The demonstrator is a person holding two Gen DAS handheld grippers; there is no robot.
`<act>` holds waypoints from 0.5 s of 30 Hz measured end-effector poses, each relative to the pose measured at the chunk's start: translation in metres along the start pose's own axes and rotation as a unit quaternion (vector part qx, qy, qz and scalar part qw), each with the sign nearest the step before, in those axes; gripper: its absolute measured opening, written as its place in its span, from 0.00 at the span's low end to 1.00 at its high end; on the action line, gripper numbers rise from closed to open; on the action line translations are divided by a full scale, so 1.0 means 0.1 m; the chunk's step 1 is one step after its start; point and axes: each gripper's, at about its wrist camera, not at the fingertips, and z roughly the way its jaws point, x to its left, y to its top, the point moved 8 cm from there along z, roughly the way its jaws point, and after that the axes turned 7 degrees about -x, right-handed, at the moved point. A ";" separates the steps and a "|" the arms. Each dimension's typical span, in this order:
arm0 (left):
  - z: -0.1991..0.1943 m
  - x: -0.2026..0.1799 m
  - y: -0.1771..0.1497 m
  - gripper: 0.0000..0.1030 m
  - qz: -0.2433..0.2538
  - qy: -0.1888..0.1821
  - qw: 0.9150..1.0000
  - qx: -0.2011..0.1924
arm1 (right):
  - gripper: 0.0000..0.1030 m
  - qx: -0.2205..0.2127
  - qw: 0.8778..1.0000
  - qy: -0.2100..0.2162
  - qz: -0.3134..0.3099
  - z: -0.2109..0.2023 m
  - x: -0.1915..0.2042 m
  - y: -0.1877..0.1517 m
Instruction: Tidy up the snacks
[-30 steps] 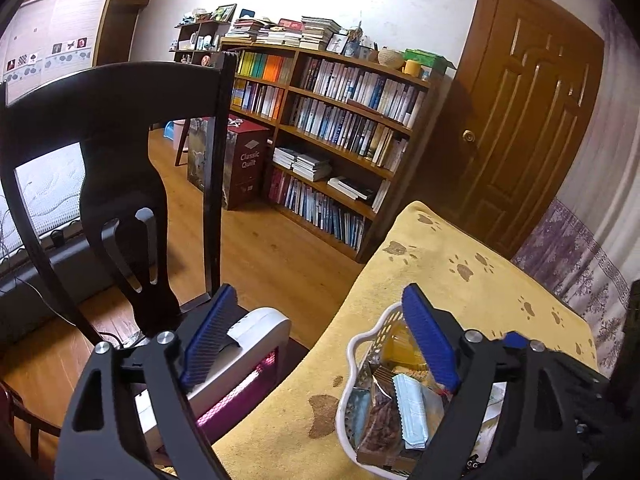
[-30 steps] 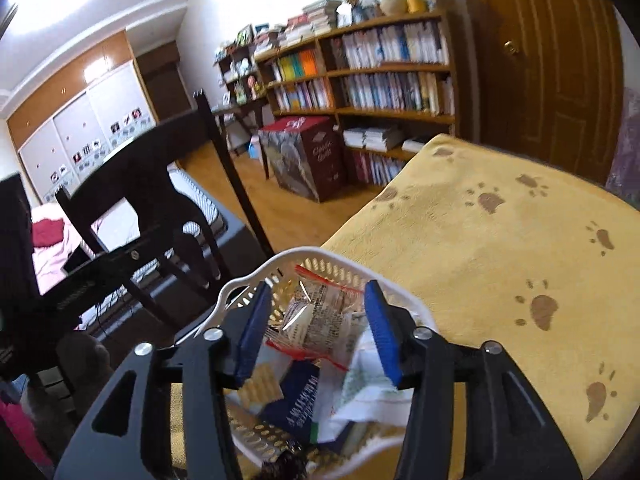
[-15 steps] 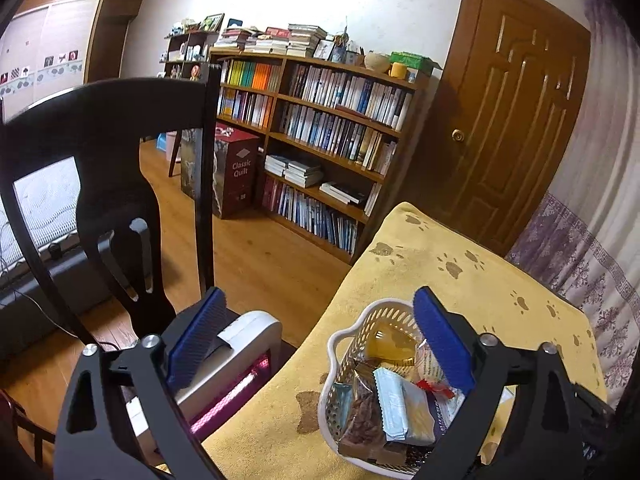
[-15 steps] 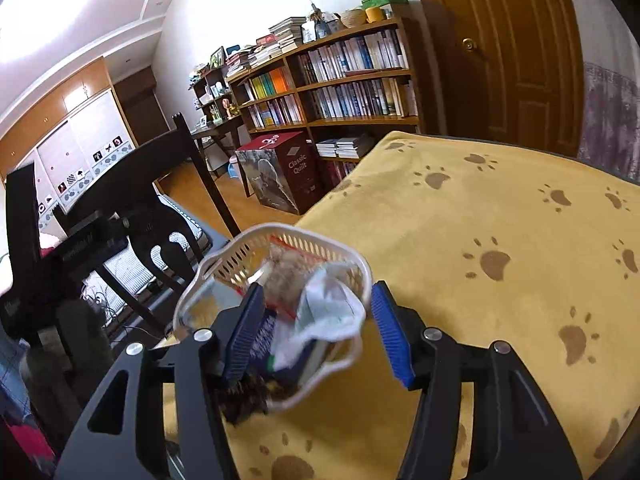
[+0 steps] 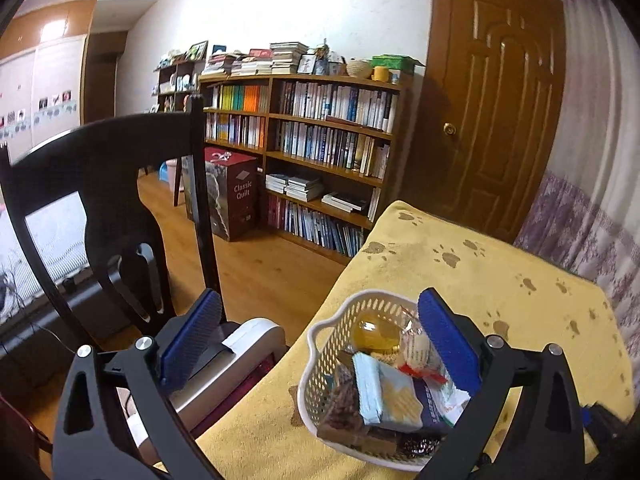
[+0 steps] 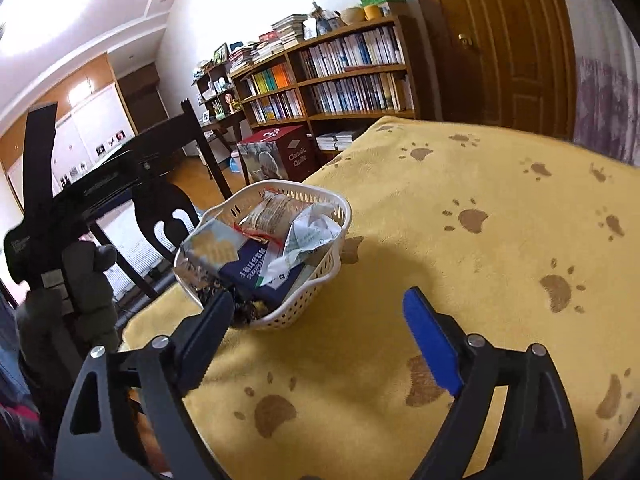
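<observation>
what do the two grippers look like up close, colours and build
Both match: the left gripper and right gripper each have two matte black angular arms with triangular cut-outs and silver round bolts at the joints. The fingers carry long flat blue pads with a fine ribbed texture. No cables, sleeves or markings show.

Home interior, a lived-in bedroom or study. Evidence: a long wooden bookcase (image 5: 320, 152) packed with books is seen at frame centre, with stacked books, framed photos and a yellow mug (image 5: 380, 73) on top. A panelled wooden door (image 5: 496, 120) with a round knob is at upper right, a patterned curtain (image 5: 580, 232) at far right. Wood flooring (image 5: 256, 268) and a dark wooden chair (image 5: 120, 208) are at left, with a "Classic Quilt" box (image 5: 236, 200) beyond. The surface is covered by a yellow paw-print blanket (image 6: 460, 220). White wardrobe doors (image 6: 104, 124) are at upper left.
</observation>
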 end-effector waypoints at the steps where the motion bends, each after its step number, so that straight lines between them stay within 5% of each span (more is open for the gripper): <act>1: -0.02 -0.01 -0.02 0.97 0.007 0.003 1.000 0.001 | 0.88 -0.003 1.000 -0.007 -0.010 0.00 0.02 0.00; 10: -0.26 0.09 -0.27 0.97 0.056 0.046 0.997 0.004 | 0.95 -0.022 0.995 -0.042 -0.092 -0.05 0.26 -0.07; 15: -0.33 0.04 -0.42 0.97 0.080 0.040 0.996 0.018 | 0.95 -0.002 0.990 -0.070 -0.123 0.02 0.31 -0.15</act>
